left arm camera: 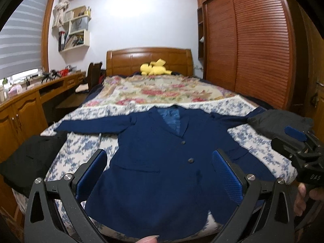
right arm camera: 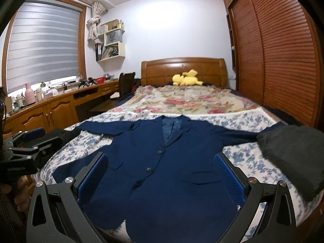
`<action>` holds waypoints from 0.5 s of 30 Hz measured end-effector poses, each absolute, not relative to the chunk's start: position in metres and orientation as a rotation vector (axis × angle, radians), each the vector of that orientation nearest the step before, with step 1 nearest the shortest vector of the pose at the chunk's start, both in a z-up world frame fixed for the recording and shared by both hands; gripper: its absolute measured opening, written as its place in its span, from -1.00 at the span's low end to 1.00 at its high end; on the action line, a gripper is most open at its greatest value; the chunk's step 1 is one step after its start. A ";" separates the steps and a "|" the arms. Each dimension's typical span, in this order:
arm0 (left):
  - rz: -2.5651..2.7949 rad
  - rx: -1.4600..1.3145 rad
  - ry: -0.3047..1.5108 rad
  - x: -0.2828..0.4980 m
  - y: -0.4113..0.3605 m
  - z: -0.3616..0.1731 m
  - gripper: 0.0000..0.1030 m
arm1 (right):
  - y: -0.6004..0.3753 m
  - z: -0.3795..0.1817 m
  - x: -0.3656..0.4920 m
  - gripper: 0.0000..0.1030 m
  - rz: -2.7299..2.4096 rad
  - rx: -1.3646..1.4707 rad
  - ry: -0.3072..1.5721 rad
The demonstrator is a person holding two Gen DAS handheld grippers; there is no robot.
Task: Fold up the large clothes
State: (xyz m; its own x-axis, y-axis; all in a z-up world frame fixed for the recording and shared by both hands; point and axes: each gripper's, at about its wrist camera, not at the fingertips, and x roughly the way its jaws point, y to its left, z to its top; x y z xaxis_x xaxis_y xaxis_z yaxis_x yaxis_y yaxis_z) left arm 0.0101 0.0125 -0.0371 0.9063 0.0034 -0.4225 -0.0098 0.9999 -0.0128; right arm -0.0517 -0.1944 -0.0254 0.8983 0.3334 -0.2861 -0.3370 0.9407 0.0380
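A navy blue blazer [left arm camera: 162, 172] [right arm camera: 162, 172] lies flat and face up on the bed, buttoned, collar toward the headboard and both sleeves spread out sideways. My left gripper [left arm camera: 160, 162] hovers over the blazer's lower half, open, with nothing between its blue pads. My right gripper [right arm camera: 162, 166] hangs over the same part of the blazer, also open and empty. It shows at the right edge of the left wrist view as well, right gripper [left arm camera: 299, 141], held by a hand. The left gripper [right arm camera: 30, 141] appears at the left of the right wrist view.
The bed [left arm camera: 263, 145] carries a blue-and-white floral sheet and a flowered blanket [left arm camera: 162, 91] farther back. Dark garments lie at the bed's left [left arm camera: 30, 162] and right [right arm camera: 293, 154] edges. A yellow plush toy [left arm camera: 154, 67] rests by the headboard. A wooden desk [right arm camera: 50, 105] runs along the left, a wardrobe [right arm camera: 283, 60] along the right.
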 end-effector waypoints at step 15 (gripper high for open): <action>0.045 -0.057 0.570 0.052 0.048 -0.099 1.00 | -0.170 -0.044 0.025 1.00 0.402 -0.045 0.378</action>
State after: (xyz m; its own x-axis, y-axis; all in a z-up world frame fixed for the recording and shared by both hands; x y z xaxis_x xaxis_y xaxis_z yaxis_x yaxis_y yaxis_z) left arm 0.0520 0.0481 -0.0991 0.8410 0.0269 -0.5404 -0.0586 0.9974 -0.0415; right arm 0.0248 -0.1696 -0.0439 0.8516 0.3735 -0.3678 -0.3900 0.9203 0.0315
